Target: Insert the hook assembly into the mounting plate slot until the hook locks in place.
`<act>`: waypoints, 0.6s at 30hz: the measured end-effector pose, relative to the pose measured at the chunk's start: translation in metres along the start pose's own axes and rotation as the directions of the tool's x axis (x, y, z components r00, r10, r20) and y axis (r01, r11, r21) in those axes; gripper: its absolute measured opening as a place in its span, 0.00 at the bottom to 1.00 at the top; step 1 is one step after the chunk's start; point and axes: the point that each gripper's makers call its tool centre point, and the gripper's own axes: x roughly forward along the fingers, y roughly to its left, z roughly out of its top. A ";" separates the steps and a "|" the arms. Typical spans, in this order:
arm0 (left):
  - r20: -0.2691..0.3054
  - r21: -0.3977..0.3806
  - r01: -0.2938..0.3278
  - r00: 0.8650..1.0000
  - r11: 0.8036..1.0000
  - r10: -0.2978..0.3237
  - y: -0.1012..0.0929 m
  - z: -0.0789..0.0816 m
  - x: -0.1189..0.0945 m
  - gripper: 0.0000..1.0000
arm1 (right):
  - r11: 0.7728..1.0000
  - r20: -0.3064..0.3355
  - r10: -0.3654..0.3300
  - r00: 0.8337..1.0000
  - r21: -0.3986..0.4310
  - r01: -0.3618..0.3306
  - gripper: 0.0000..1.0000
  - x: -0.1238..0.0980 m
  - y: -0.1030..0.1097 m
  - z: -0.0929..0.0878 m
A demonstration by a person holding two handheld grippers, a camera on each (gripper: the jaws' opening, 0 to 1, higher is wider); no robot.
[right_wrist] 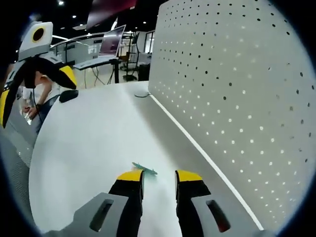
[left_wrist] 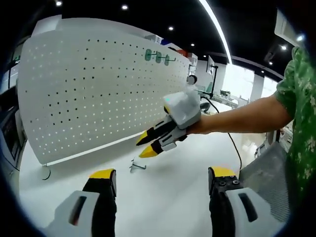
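hook (left_wrist: 138, 166) on table (left_wrist: 163, 197) | before upright pegboard (left_wrist: 94, 84) | apparently apart

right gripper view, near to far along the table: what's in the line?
right gripper with jaws slightly apart → green hook lying on the white table → thin wire piece at the foot of the pegboard → desks and monitors beyond.

— What sort of place is this, a workshop?

— More a lab or open test hall. Look: a white worktop (right_wrist: 84, 148) with a big white pegboard (left_wrist: 89, 94) standing on it, and recessed spotlights in a dark ceiling (left_wrist: 163, 15) along the top of the frame.

— And behind?

— Upper left of the right gripper view, desks carrying monitors (right_wrist: 111, 42), with cables trailing down.
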 end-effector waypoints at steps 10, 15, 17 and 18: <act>-0.017 -0.009 0.000 1.000 1.000 0.000 0.002 -0.003 0.004 0.78 | 0.996 -0.018 0.058 0.998 -0.069 -0.059 0.19 0.017 0.005 -0.006; -0.025 -0.013 -0.007 1.000 1.000 0.006 0.005 -0.006 0.002 0.77 | 0.991 -0.015 0.081 0.997 -0.104 -0.082 0.14 0.022 0.010 -0.006; -0.024 -0.018 -0.010 1.000 1.000 0.009 0.005 -0.006 0.002 0.77 | 0.991 -0.015 0.086 0.996 -0.103 -0.087 0.14 0.023 0.011 -0.006; -0.025 -0.019 -0.010 1.000 1.000 0.010 0.005 -0.006 0.002 0.77 | 0.991 -0.016 0.088 0.996 -0.101 -0.089 0.13 0.024 0.011 -0.007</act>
